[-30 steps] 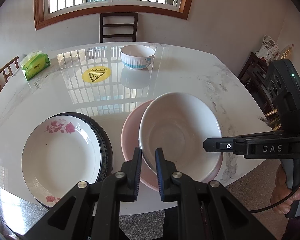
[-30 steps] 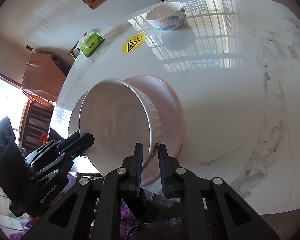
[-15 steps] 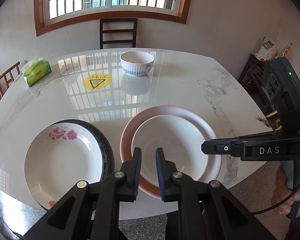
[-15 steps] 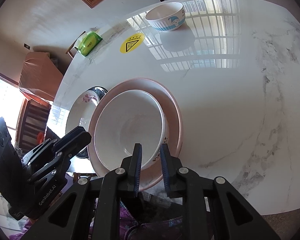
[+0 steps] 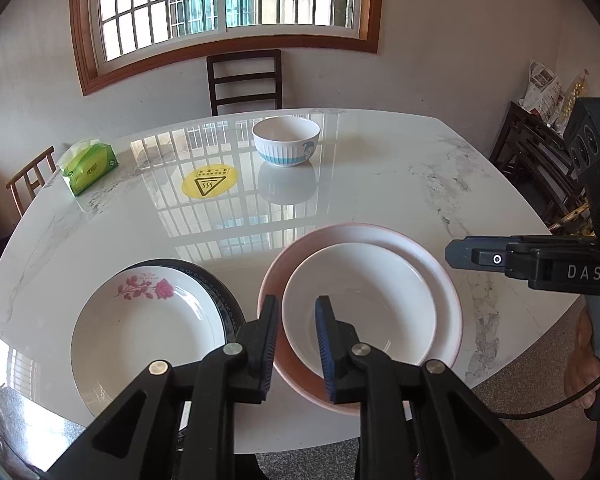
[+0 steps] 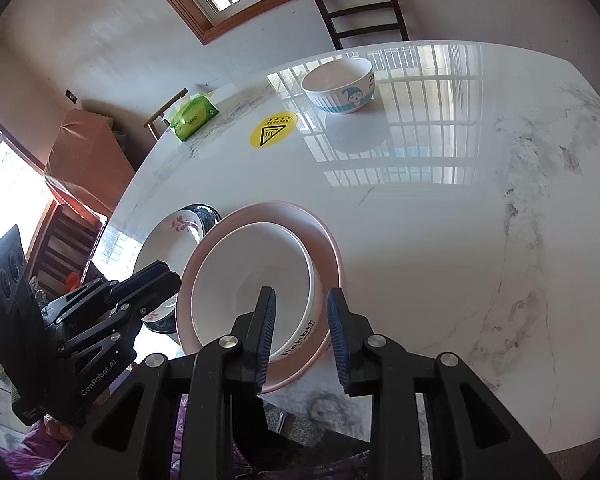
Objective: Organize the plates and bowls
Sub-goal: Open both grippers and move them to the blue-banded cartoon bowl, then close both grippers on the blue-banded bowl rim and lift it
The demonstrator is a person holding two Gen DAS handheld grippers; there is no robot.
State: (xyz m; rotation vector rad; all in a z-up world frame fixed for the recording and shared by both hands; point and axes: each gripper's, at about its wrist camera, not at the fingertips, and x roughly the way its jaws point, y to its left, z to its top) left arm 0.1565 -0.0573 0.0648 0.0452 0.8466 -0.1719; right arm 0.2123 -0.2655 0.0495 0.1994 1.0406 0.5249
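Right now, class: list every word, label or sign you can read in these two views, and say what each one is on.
"DAS": on the right gripper.
"GenRobot.AI": on the left gripper.
"Rabbit": on the white bowl, partly hidden.
Heat warning symbol: yellow sticker; its small print is unreadable.
Tissue pack: logo too blurred.
Rose plate: script too small.

Both handheld grippers hover with jaws parted and empty: left gripper (image 5: 296, 336), right gripper (image 6: 302, 330).

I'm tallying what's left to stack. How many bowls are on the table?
2. A white bowl sits nested in the pink plate near the table's front edge; a blue-banded bowl stands alone at the far side. None seems hidden.
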